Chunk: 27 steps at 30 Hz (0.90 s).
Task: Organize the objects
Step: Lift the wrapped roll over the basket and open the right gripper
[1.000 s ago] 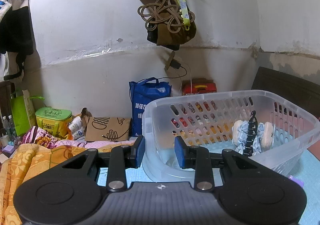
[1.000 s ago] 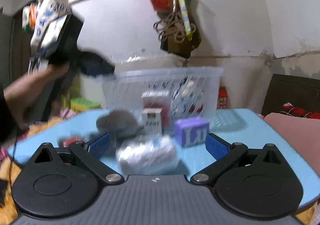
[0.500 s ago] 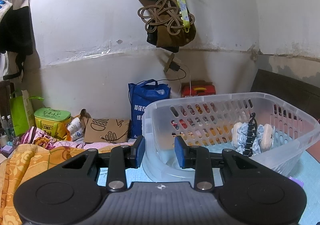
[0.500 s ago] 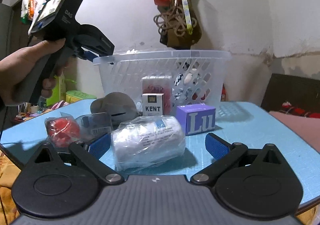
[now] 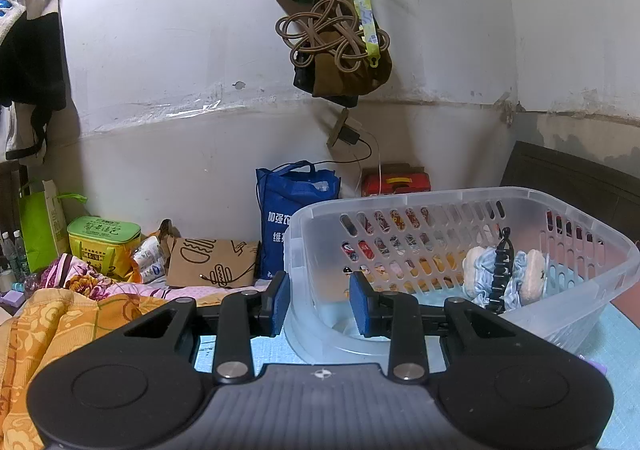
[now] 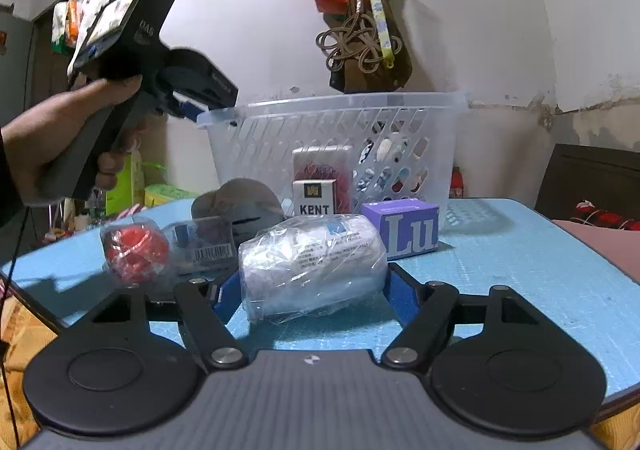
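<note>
Now right gripper (image 6: 312, 292) jaws flanking plastic-wrapped bundle (image 6: 312, 264), clear basket (image 6: 332, 141) behind

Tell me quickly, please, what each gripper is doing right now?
Left gripper: open, holding nothing, straddling the basket rim.
Right gripper: fingers either side of the plastic-wrapped roll; whether they grip it cannot be told.
</note>
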Motion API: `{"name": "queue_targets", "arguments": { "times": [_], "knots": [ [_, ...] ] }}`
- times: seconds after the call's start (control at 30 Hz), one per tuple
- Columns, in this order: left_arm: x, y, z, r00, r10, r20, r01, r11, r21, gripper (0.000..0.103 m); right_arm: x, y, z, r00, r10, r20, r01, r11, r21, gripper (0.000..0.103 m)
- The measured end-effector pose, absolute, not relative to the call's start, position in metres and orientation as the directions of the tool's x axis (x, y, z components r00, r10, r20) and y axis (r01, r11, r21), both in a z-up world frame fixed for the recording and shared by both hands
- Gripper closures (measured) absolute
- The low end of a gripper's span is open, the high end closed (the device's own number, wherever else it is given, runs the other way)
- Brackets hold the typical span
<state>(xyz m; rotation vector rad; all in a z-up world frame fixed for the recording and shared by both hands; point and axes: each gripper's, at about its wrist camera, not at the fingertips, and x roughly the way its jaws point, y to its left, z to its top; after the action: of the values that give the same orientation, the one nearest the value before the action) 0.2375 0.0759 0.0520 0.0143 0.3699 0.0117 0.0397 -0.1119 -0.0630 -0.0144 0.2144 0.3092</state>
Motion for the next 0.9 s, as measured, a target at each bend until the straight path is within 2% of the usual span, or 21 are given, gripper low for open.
{"name": "queue_targets", "arguments": {
  "times": [0.37, 0.67, 0.77, 0.9],
  "knots": [
    [0.237, 0.076, 0.052, 0.933, 0.013, -0.359, -0.006, 1.000, 0.018, 0.066, 0.030, -0.127, -0.032, 0.943, 0.303, -0.136, -0.301, 0.953, 0.037, 0.027],
    [0.237, 0.076, 0.051, 0.933, 0.012, -0.359, -0.006, 1.000, 0.018, 0.066, 0.061, -0.142, 0.048, 0.950, 0.312, -0.028, -0.311, 0.950, 0.033, 0.027],
    [0.237, 0.077, 0.051, 0.933, 0.012, -0.360, -0.006, 1.000, 0.018, 0.066, 0.090, -0.137, 0.073, 0.948, 0.315, -0.041, -0.314, 0.949, 0.032, 0.027],
    [0.237, 0.077, 0.051, 0.932, 0.013, -0.361, -0.007, 1.000, 0.017, 0.067, 0.142, -0.124, 0.092, 0.950, 0.289, -0.116, -0.289, 0.957, 0.021, 0.027]
  ]
}}
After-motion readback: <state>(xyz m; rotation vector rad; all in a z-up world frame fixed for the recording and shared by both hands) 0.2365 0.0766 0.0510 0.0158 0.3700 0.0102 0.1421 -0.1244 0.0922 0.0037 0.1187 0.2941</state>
